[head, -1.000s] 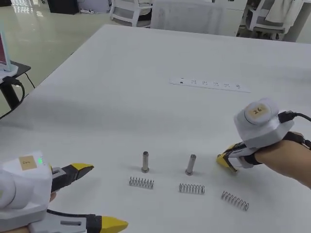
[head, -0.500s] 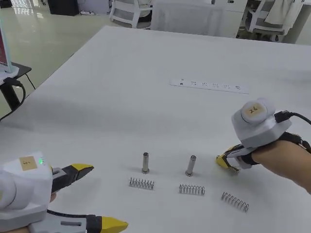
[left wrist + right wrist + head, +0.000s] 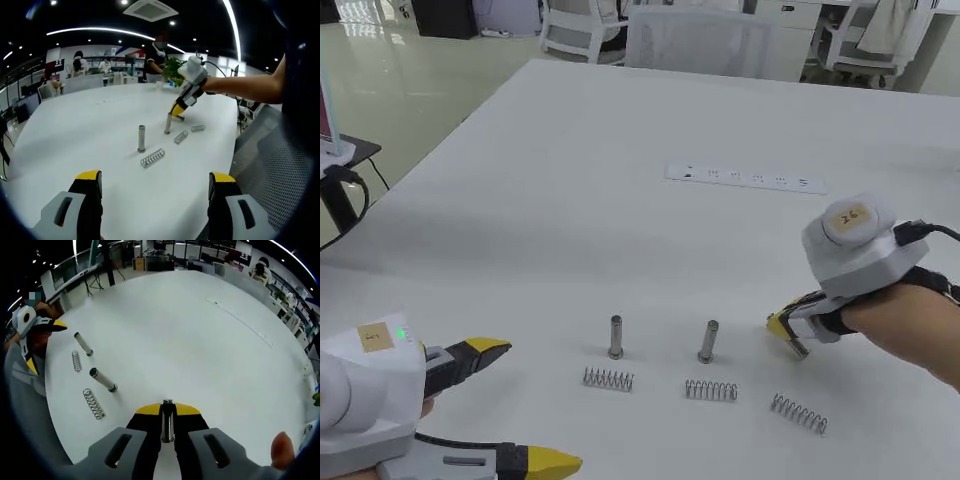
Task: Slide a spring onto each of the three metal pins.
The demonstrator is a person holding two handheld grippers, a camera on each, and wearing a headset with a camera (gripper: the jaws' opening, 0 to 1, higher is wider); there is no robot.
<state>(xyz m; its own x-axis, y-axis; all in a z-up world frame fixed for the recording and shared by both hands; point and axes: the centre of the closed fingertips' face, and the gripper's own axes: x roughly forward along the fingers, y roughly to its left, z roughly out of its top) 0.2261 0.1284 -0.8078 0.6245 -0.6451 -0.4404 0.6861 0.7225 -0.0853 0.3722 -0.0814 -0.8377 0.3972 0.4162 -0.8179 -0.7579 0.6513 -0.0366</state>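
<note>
white table (image 3: 620,150), silver pins (image 3: 616,335), silver springs (image 3: 609,379)

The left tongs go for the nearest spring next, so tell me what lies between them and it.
Nothing visible does. Bare table lies between the open left tongs and the nearest spring, which lies flat. The left pin stands upright just beyond that spring, not in the path.

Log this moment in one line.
left gripper open, empty | right gripper shut on pin | two pins upright, bare | three springs lying loose | fitted: none
</note>
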